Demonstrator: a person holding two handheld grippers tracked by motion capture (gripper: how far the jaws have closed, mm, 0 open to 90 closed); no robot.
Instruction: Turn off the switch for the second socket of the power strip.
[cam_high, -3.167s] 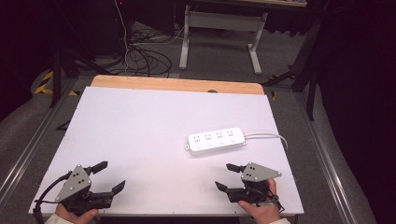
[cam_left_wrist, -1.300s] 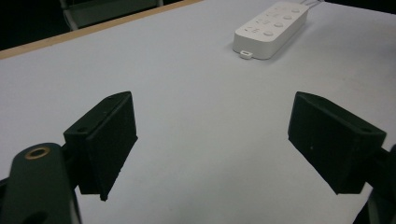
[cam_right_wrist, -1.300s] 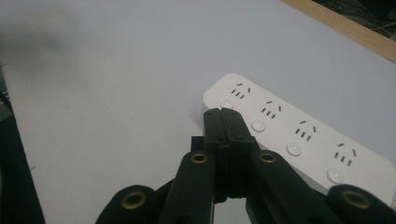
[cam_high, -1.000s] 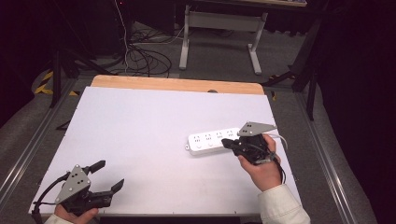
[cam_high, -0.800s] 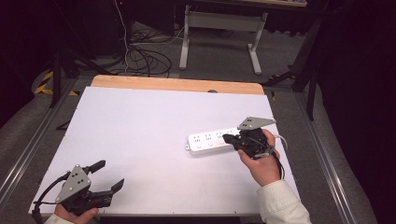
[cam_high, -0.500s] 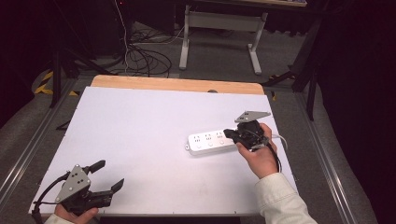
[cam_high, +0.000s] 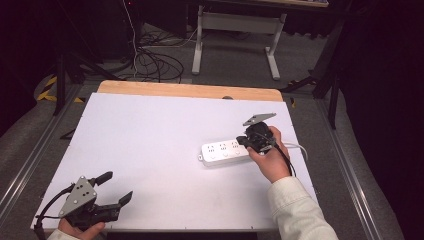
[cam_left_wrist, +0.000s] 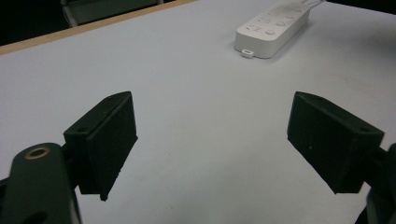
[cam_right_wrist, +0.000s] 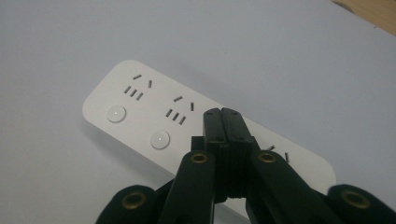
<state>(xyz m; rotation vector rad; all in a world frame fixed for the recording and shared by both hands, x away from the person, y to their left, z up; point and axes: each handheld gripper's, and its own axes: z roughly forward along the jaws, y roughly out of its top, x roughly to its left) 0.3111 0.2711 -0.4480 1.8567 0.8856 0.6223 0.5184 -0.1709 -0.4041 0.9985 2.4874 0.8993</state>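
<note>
Right gripper (cam_right_wrist: 223, 114) jaws closed, empty, over rigid smooth white plastic power strip (cam_right_wrist: 140, 116); light, grip across narrow sides

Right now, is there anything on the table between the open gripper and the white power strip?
No. In the left gripper view, only bare white table lies between the left hand-held gripper and the power strip.

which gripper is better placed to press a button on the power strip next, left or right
Right. The right gripper, jaws shut, sits over the white power strip, its tips above the strip's round buttons. The left gripper is open at the table's near left corner, far from the strip.
</note>
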